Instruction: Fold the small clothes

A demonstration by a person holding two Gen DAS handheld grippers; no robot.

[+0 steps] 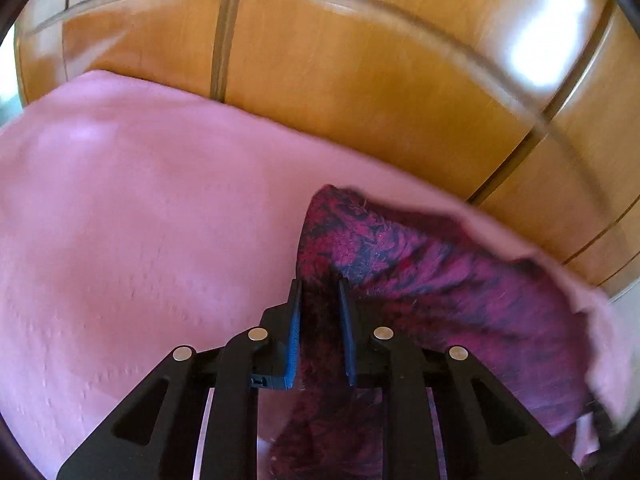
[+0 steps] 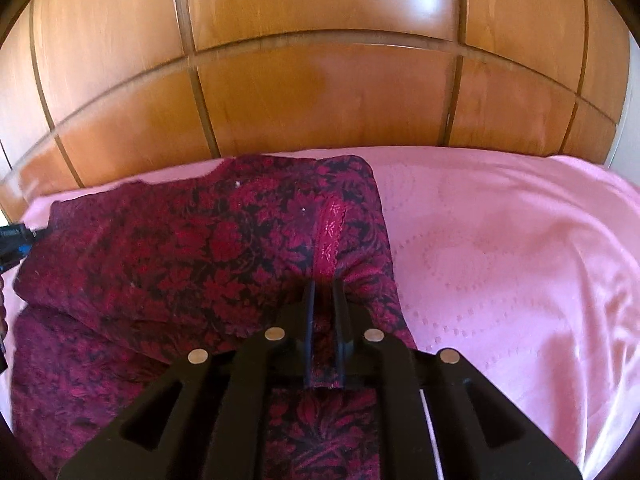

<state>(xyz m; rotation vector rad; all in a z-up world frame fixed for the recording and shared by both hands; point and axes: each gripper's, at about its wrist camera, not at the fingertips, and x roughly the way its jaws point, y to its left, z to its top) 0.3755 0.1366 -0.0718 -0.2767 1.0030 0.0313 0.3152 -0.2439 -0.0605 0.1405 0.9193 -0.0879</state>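
A dark red garment with a black floral pattern [image 2: 192,248] lies partly folded on a pink bedspread [image 2: 500,240]. My right gripper [image 2: 324,284] is shut on the garment's right edge, beside a pink lace strip [image 2: 330,232]. My left gripper [image 1: 320,284] is shut on the garment's other edge [image 1: 420,264], fabric bunched between its jaws. The left gripper's blue-tipped finger shows at the far left of the right wrist view [image 2: 14,240].
A glossy wooden panelled headboard [image 2: 320,92] rises right behind the bedspread and also fills the top of the left wrist view [image 1: 360,80]. Pink bedspread [image 1: 140,220] stretches left of the garment in the left wrist view and right of it in the right wrist view.
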